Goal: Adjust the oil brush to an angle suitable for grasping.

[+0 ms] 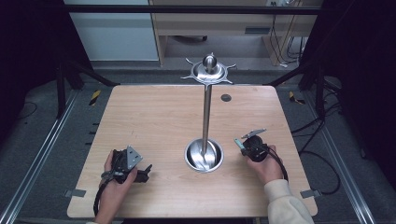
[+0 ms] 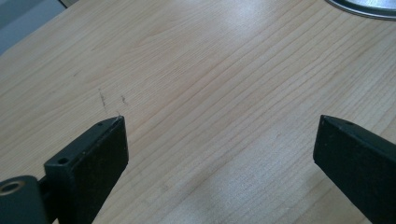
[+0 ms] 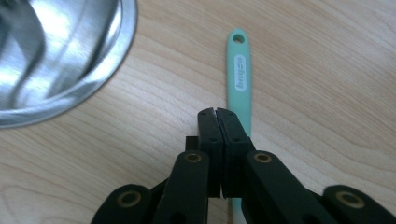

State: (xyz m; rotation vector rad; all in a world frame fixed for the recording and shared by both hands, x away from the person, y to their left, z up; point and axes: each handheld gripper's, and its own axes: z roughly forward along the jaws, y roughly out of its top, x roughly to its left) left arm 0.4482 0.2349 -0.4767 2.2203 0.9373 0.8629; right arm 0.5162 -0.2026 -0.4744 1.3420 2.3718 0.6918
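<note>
both grippers low, one open and one shut

the left hand (image 1: 114,179) holds the left gripper (image 2: 219,140) low, its jaws spread wide apart. the right hand (image 1: 266,163) holds the right gripper (image 3: 217,112) tilted downward, jaws pressed together, with a cream sleeve (image 1: 287,205) behind it.

Your surface (image 1: 154,121) is pale wood with fine, straight grain lines running across it, and in the left gripper view it carries a few thin dark scratch marks. The tool handle (image 3: 238,79) lying on it is mint green, with a white label patch and a small hole at its tip. Your left tongs (image 2: 219,154) are matte black, and so are your right tongs (image 3: 218,113), whose pivots show brass-coloured rings. The stand (image 1: 206,107) is polished silver steel, its round base mirror-bright with streaky reflections. Your sleeve (image 1: 287,205) is cream.
</note>
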